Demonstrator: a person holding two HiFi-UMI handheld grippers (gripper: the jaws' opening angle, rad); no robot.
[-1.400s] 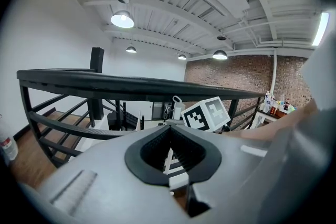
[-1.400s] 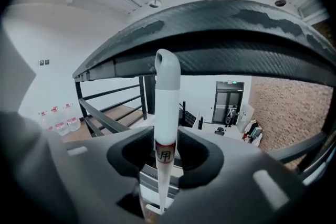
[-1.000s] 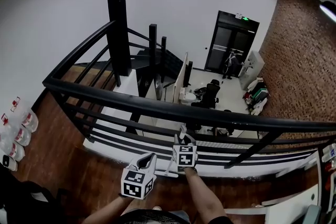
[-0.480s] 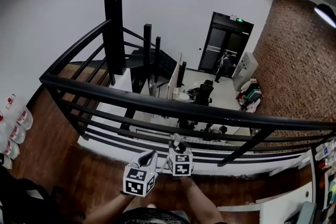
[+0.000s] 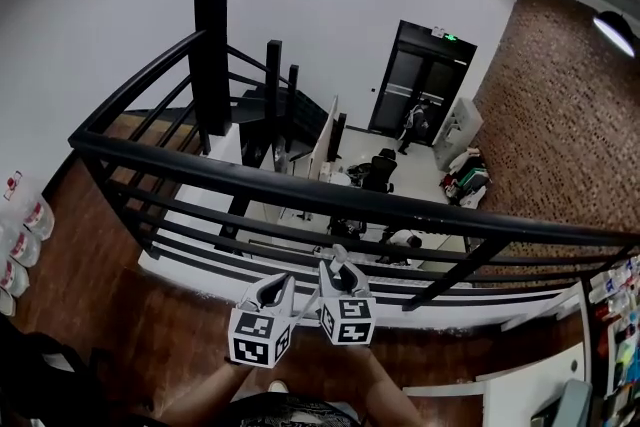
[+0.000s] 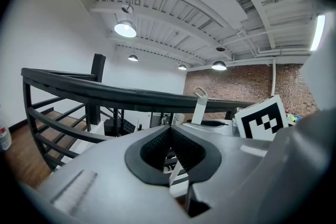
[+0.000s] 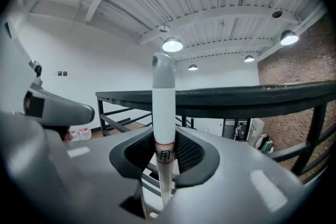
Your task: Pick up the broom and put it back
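Jaws of the right gripper (image 7: 164,139) were clamped on the broom handle (image 7: 163,107), the black pads pressing it from both sides just at a thin red band (image 7: 164,143) and a small printed mark. The white handle stood upright through the grip, and its grey cap (image 7: 163,68) rose well above the pads. Just beside it, on the person's left, the left gripper (image 6: 169,131) had its pads together at the tips with nothing pinched between them. The handle showed only behind that gripper and to the right of it, tilted, with a loop at its top.

From the head view both grippers were held side by side, low and near the middle, pointing toward the black railing (image 5: 300,193). The handle's lower part ran down between them as a thin pale line, and the brush end could not be seen. Dark wooden floor (image 5: 170,335) lay beneath them. Beyond the railing were a lower room, a brick wall (image 5: 560,135) and a black double door (image 5: 418,80).
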